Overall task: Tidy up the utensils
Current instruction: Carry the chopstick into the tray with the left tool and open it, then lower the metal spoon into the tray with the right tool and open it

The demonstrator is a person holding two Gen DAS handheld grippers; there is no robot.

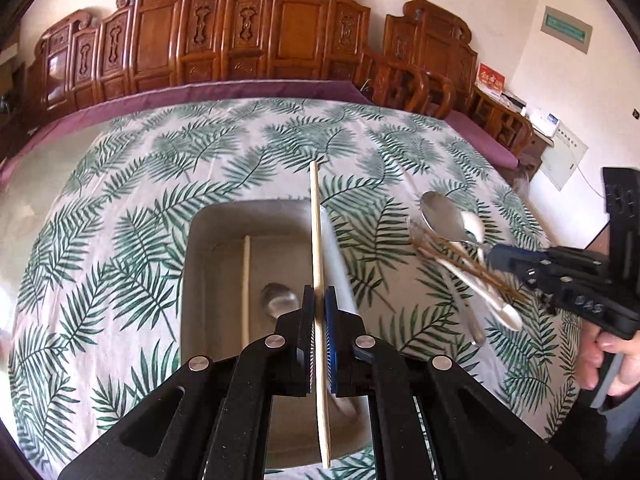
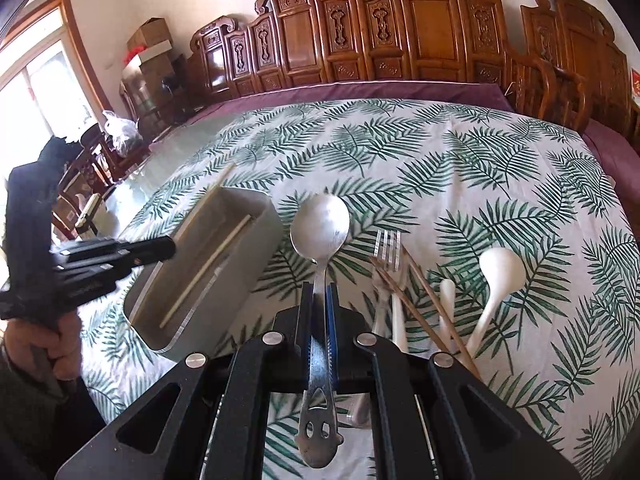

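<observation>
Left gripper was clenched on a pale wooden chopstick, held about mid-length, tip pointing away over the grey tray. The tray sat on the leaf-print tablecloth and already held 1 chopstick along its left side and what looked like a metal spoon bowl, blurred.

Right gripper was clamped on the neck of a steel spoon, bowl forward and clear of the cloth, its pierced handle end trailing back under the jaws. It hung just right of the tray.

Unsorted, to the right: a fork, 2 dark chopsticks crossing it, a white ladle-spoon, and a smaller white piece, all touching or overlapping.

Judgement: both pieces looked bound for the tray.
- Lower the chopstick parallel to the 1 already inside, so the pair lies together.
- Tip it down before letting go; a long stick held mid-length may swing.
- Bring the spoon in after, bowl toward the blurred spoon, keeping the 2 tools apart over the tray.
- Release low, to avoid bounce.
</observation>
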